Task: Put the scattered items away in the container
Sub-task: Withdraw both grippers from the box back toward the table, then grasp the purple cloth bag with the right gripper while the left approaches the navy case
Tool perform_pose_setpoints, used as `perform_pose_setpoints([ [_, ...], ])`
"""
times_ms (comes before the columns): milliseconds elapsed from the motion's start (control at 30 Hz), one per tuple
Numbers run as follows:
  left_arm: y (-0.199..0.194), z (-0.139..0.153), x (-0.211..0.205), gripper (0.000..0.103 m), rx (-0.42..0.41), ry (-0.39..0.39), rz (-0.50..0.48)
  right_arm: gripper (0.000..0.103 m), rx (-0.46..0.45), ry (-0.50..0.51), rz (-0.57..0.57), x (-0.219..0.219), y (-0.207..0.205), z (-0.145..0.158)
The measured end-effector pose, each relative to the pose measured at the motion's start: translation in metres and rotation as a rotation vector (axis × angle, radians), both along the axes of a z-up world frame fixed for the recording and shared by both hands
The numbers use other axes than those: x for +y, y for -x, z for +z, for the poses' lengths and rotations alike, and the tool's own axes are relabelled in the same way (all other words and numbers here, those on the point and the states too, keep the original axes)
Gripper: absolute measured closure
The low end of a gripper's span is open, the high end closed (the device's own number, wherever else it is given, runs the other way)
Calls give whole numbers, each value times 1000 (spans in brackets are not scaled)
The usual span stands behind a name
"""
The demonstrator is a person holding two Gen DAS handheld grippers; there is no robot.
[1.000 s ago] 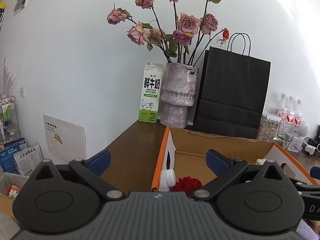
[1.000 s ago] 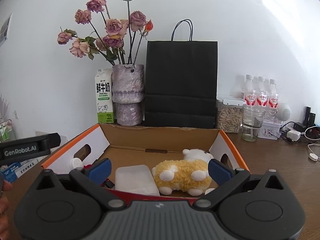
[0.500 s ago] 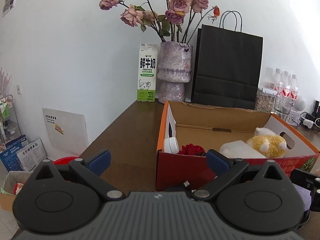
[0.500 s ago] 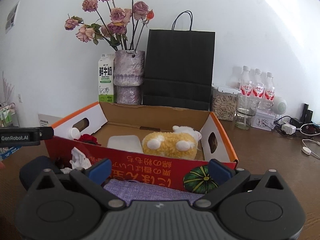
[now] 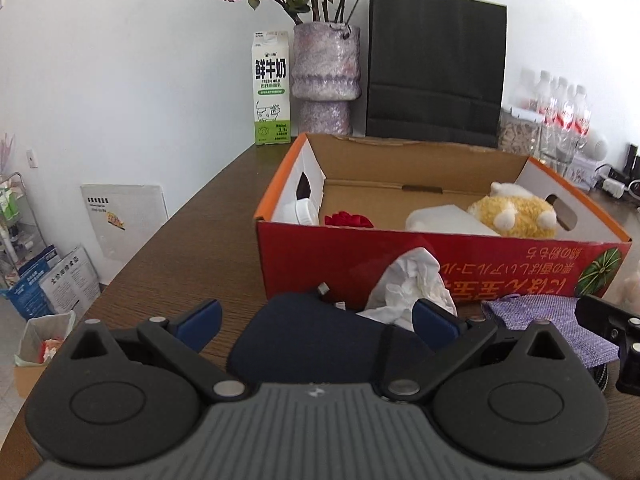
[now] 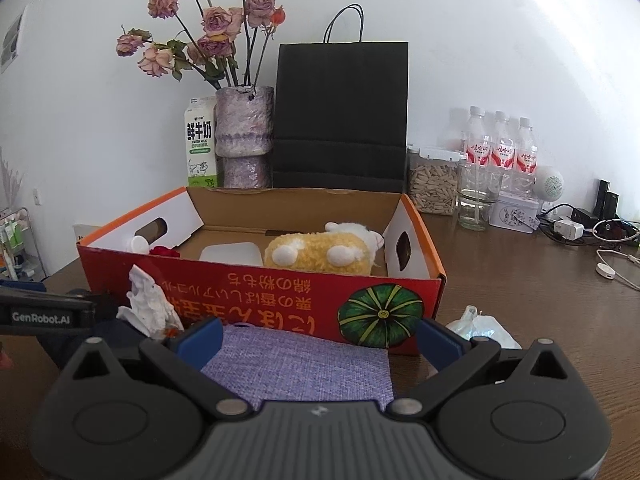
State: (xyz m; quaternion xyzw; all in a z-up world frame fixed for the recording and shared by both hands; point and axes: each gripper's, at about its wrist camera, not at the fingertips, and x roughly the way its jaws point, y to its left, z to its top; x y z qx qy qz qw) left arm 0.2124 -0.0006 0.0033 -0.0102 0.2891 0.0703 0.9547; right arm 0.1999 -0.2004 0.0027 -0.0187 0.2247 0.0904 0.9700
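Observation:
A red and orange cardboard box stands on the brown table. It holds a yellow plush toy, a white container, a red flower and a white bottle. In front of it lie a dark navy pouch, a crumpled white tissue, a purple woven cloth and a clear plastic wrapper. My left gripper is open over the navy pouch. My right gripper is open over the purple cloth.
Behind the box stand a milk carton, a vase of dried roses, a black paper bag, a jar of seeds, a glass, water bottles and cables. The table's left edge drops to the floor.
Both grippers have drawn back and lowered from above the box to the table in front of it. The pouch, tissue and purple cloth have come into view between the fingers.

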Motion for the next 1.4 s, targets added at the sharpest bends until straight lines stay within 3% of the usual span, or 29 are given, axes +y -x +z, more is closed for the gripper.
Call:
perform_pose_setpoints([
  [333,-3,-2,-26,0,59,-92,46,0,57,-60,-76,-28,-11,-4],
  [467,0,-3,-27,0,90,-112,8,0,74,-100,-77,-37,-13,-6],
  [733,19,-11,-13,0,139,-166,-56,0,66,-88,-61,-32,-12,-7],
  [1167,46,-11,6,0,151,-156,-33,0,70,-57,-59,-27,-12,-11],
  [1400,50,-13,18,0,160,-84,19,0,66,-56,-55,-26,-11,-11],
])
